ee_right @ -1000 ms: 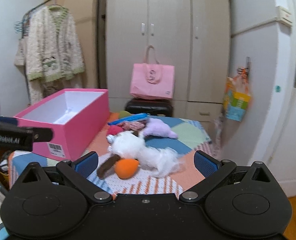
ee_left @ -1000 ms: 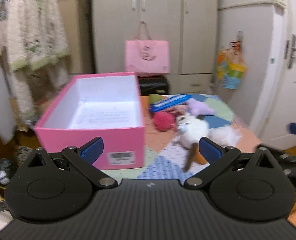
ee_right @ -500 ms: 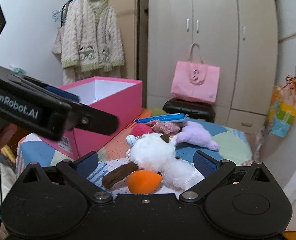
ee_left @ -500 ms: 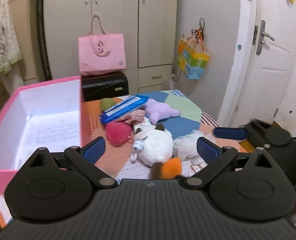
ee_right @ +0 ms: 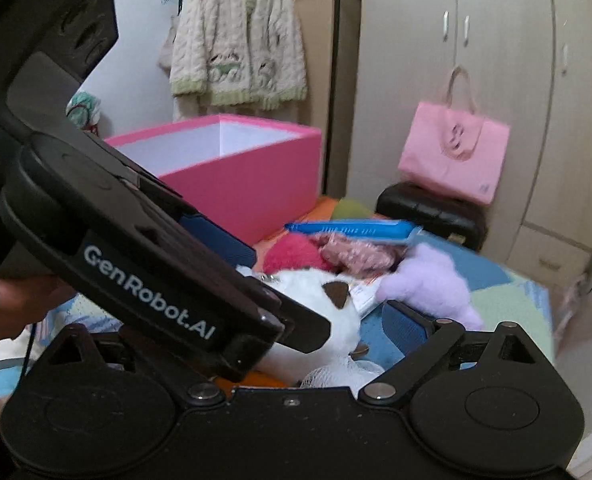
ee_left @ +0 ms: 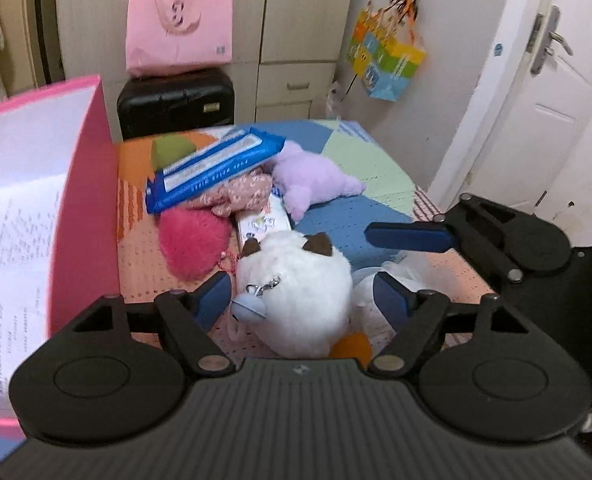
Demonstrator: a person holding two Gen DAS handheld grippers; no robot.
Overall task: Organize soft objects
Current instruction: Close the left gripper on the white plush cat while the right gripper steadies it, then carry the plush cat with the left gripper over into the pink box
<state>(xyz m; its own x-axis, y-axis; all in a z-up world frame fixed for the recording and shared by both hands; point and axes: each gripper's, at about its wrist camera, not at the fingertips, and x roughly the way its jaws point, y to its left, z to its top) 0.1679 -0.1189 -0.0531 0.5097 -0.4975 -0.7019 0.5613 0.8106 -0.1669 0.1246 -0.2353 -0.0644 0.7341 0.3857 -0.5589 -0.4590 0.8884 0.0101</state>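
A white plush cat (ee_left: 296, 288) with brown ears and a small blue bell lies on the patchwork table. My left gripper (ee_left: 301, 300) is open, its blue pads on either side of the cat. My right gripper (ee_right: 323, 328) is open just right of it, over white netting (ee_right: 335, 372); its left finger is hidden behind the left gripper's body. Behind the cat lie a pink pompom (ee_left: 194, 240), a pink knit piece (ee_left: 236, 194), a purple plush (ee_left: 311, 178) and a blue packet (ee_left: 216, 168). The open pink box (ee_left: 84, 208) stands to the left.
A black case (ee_left: 176, 100) with a pink bag (ee_left: 178, 28) on it stands behind the table, before the wardrobe. A white door (ee_left: 555, 92) is at right. A cardigan (ee_right: 236, 36) hangs on the left wall. An orange object (ee_left: 353, 346) lies under the cat.
Both grippers have moved forward and down to the white plush cat. The left gripper now straddles it, and the right gripper has come in beside it from the right.
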